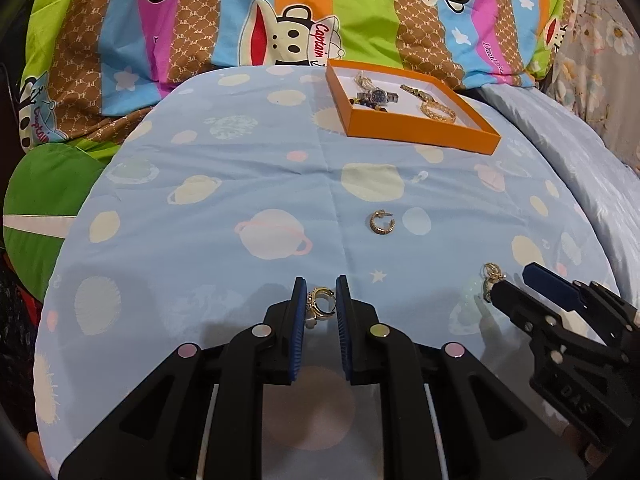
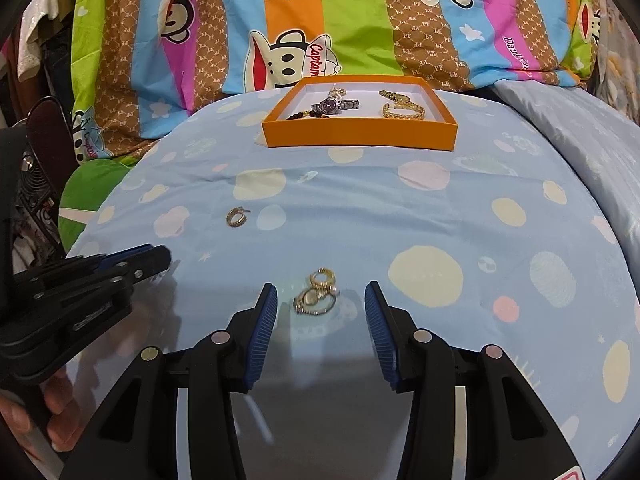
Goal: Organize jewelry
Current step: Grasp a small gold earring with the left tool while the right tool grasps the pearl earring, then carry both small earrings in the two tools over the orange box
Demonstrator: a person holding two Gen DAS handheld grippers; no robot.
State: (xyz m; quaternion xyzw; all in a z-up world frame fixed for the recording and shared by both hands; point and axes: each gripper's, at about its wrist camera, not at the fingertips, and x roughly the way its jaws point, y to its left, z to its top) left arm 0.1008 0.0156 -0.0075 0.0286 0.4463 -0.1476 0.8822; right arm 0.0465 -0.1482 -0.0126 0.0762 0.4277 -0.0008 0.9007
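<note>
An orange tray (image 1: pixel 420 134) (image 2: pixel 360 136) at the far side of the blue planet-print cloth holds a watch (image 1: pixel 378 96) (image 2: pixel 334 106), gold bracelets (image 1: pixel 438 112) (image 2: pixel 402 111) and a dark bead strand. My left gripper (image 1: pixel 322 300) is closed down on a gold ring cluster (image 1: pixel 320 304). My right gripper (image 2: pixel 320 300) is open around another gold ring cluster (image 2: pixel 316 292), which also shows in the left wrist view (image 1: pixel 491 280). A gold hoop earring (image 1: pixel 381 222) (image 2: pixel 237 216) lies loose mid-cloth.
A striped cartoon-monkey blanket (image 1: pixel 280 12) (image 2: pixel 320 20) rises behind the tray. A pale blue sheet (image 1: pixel 580 168) lies to the right. The cloth-covered surface (image 1: pixel 200 200) drops off at its rounded left edge, with a green cushion (image 1: pixel 36 200) beside it.
</note>
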